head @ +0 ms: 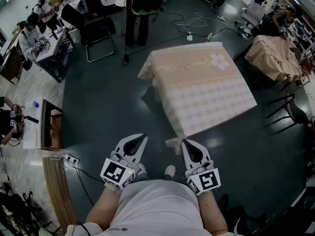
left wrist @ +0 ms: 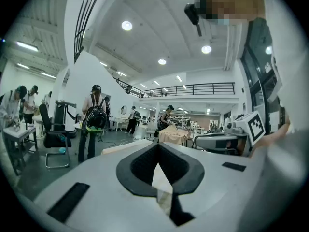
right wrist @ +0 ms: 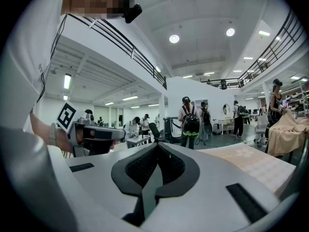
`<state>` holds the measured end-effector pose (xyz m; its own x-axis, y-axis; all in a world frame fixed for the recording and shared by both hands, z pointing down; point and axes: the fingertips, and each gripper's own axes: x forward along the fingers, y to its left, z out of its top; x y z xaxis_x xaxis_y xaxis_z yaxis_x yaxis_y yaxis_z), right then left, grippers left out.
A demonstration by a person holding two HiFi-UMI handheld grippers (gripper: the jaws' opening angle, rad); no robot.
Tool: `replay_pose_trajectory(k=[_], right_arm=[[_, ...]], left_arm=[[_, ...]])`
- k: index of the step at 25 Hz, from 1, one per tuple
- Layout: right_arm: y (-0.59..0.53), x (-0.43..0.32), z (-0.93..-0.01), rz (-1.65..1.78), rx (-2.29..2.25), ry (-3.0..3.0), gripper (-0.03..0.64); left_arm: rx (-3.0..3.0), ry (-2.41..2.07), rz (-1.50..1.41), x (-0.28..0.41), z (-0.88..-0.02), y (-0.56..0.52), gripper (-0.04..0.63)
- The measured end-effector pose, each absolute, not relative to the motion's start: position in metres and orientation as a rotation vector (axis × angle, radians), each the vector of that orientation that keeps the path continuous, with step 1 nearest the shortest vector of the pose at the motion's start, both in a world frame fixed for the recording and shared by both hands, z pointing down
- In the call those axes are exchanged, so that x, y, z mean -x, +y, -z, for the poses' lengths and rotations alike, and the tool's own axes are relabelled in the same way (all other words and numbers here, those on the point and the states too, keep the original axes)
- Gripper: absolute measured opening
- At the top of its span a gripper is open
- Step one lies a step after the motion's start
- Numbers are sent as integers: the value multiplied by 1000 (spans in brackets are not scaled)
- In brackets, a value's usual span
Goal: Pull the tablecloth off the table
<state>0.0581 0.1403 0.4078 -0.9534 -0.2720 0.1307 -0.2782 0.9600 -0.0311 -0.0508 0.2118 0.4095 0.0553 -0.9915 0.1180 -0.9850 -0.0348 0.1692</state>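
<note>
My left gripper [head: 143,138] and right gripper [head: 185,143] are both closed, holding nothing, near the tablecloth [head: 202,87].

Tablecloth [head: 199,90] ctr; 1 chair [head: 96,31] behind, to L.
</note>
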Motion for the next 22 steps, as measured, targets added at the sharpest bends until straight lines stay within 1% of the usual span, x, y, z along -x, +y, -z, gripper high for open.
replay_pose_trajectory(k=[4,12,17,22], right_arm=[[141,-45,-410,-61,-434,-2976,23],[160,-18,-412,-54,-431,-2955,23],[175,4,-413,-123,-443,-2994,26],[190,19,-419,-60,-440,-2967,26]], left_arm=[[-2151,-2019,-22,66,-413,219,11],[-2136,-2001,-14,93,-418,236,11],[-2126,-1988,-25,122,-430,258,11],[-2097,-1971,-33,142,-442,272,11]])
